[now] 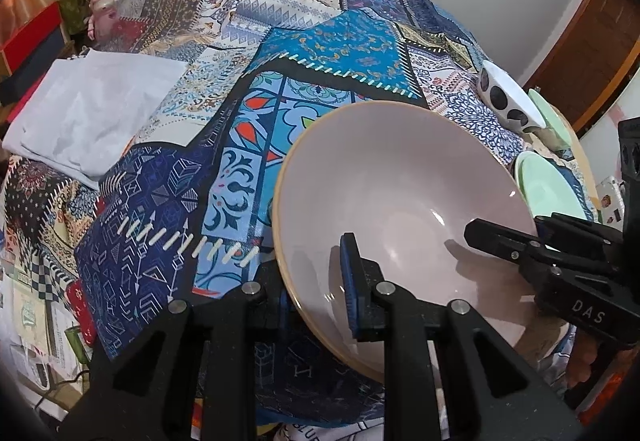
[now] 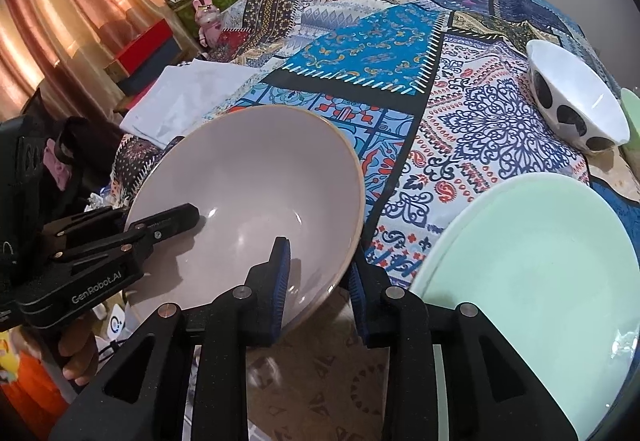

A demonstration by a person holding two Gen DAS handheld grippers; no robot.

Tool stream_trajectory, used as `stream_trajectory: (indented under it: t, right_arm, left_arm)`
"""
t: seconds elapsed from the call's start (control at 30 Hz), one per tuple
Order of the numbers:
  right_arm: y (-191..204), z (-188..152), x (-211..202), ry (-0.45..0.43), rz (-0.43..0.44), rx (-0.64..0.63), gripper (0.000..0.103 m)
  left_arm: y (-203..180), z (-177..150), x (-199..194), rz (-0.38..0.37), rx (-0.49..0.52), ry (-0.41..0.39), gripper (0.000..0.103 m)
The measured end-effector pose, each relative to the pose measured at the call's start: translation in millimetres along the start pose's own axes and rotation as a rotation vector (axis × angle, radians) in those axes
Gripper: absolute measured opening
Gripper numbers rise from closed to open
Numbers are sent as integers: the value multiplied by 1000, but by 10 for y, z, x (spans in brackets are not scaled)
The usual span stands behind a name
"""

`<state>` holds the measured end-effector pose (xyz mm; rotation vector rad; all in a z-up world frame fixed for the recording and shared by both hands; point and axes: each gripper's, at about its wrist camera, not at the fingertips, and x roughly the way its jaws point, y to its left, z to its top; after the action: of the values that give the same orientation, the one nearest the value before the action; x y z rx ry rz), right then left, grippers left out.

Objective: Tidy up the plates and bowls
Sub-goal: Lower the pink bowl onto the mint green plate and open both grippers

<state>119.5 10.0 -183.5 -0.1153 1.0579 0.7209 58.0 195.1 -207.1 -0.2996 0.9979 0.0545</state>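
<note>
Pink bowl (image 1: 400, 185), tan-rimmed, glossy

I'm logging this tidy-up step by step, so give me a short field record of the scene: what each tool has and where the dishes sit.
held item: pink bowl, empty, tilted
left tool: shut on the bowl's rim
right tool: straddles the opposite rim; grip unclear
green plates: apparently two stacked, right of the bowl, apart from it
spotted bowl: on the table beyond the plates
white cloth: folded, far left on the patchwork tablecloth
</note>
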Motion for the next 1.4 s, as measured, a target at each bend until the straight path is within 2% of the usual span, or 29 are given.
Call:
stream_trajectory:
  t: [0.23,0.4,0.5,0.57,0.7,0.87,0.97,1.13,1.4]
  right_arm:
    - [-120,-33,-241,-48,-5,16,30]
    - [-295,-31,-481,-100,-32,33,33]
    - [-408,-17,-626,-135,-61,33,35]
    - [-486,-6,-714,-157,-78,38,38]
    - [-670,45,-893,-202,-116,45,40]
    - [-896,109,-1092,-263,-164,62,51]
    - [-1028,141,-1174,-289,-193,65,52]
    - [-1249,202,-1225,-315,-247,70,57]
    - [-1683,355,-1036,-298,-257,118,57]
  left_arm:
    - [-47,16,-121,47,18,-20,22]
    - [-52,61,-295,73,10,-64,34]
    - [-87,100,-425,92,13,-100,46]
    - [-143,134,-510,102,34,-126,54]
    - [-312,227,-654,127,78,-180,62]
    - [-560,399,-748,99,111,-218,74]
    - [-711,525,-739,84,123,-239,80]
    - [-940,731,-642,63,143,-242,88]
    - [-1277,1087,-249,22,170,-168,89]
